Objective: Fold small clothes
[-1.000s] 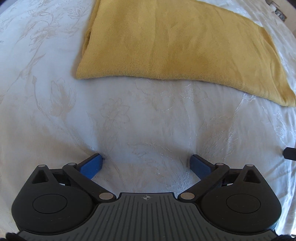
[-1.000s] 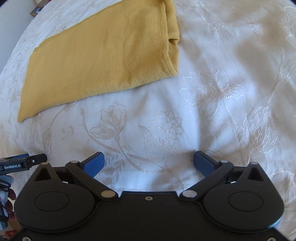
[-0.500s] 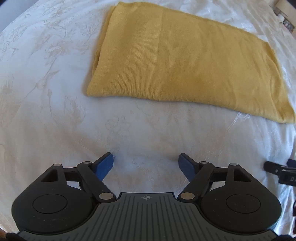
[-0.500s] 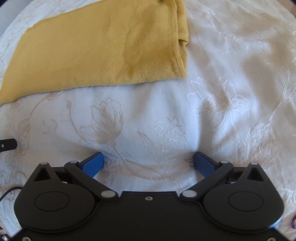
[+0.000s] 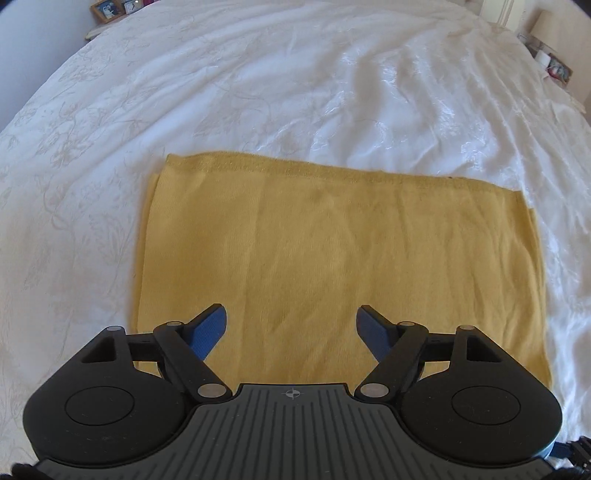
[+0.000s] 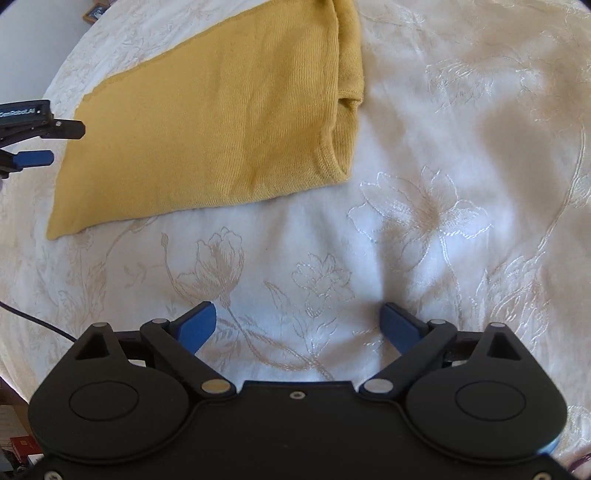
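A mustard-yellow knitted garment (image 5: 332, 258) lies folded flat as a rectangle on the white embroidered bedspread (image 5: 295, 81). My left gripper (image 5: 291, 321) is open and empty, its blue fingers over the garment's near edge. In the right wrist view the garment (image 6: 207, 125) lies at the upper left, with a folded sleeve edge along its right side. My right gripper (image 6: 297, 319) is open and empty over bare bedspread, below the garment. The left gripper's fingers (image 6: 37, 158) show at the left edge of that view.
The bedspread (image 6: 443, 184) spreads all around the garment. Picture frames (image 5: 107, 9) stand on a side table at the far left, and small items (image 5: 554, 66) sit on a surface at the far right. A black cable (image 6: 33, 321) runs at the lower left.
My left gripper has risen and moved forward over the garment's near edge, so the whole rectangle now shows. My right gripper shifted slightly; the left gripper's fingers entered its view.
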Demonstrator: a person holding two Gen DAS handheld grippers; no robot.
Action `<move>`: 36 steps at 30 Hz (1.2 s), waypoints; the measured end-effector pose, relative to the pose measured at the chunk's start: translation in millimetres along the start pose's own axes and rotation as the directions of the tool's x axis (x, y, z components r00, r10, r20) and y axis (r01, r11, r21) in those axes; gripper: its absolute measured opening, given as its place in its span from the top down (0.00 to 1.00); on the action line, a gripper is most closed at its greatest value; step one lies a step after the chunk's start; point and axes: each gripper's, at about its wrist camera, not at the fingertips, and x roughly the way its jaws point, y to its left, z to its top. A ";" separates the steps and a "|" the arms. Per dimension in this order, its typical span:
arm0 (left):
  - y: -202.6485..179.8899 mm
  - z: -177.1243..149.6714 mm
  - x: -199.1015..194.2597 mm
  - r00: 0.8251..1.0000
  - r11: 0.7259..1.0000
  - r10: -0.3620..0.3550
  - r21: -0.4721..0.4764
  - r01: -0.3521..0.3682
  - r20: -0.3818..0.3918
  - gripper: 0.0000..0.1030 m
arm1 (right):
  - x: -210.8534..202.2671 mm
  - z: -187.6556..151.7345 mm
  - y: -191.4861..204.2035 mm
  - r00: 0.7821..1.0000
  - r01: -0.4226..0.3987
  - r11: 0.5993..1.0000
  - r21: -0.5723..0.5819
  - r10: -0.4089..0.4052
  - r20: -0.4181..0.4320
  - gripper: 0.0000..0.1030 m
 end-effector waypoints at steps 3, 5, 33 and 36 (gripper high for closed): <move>-10.7 12.7 14.3 1.000 1.000 0.000 0.015 0.001 -0.015 0.26 | -12.8 6.8 -5.3 0.998 -0.025 0.999 0.023 0.024 0.053 0.11; -17.7 17.2 23.4 1.000 1.000 -0.002 0.022 0.003 -0.027 0.26 | -20.1 18.8 -10.0 0.994 -0.046 0.998 0.032 0.042 0.099 0.11; -34.5 29.0 103.0 0.986 0.998 0.030 0.062 -0.020 -0.167 0.04 | 34.2 125.1 -40.4 0.950 -0.284 0.953 0.102 0.266 0.166 0.00; -33.7 29.7 103.7 0.986 0.998 0.031 0.065 -0.020 -0.165 0.02 | 33.0 124.2 -40.4 0.949 -0.289 0.952 0.102 0.270 0.165 0.00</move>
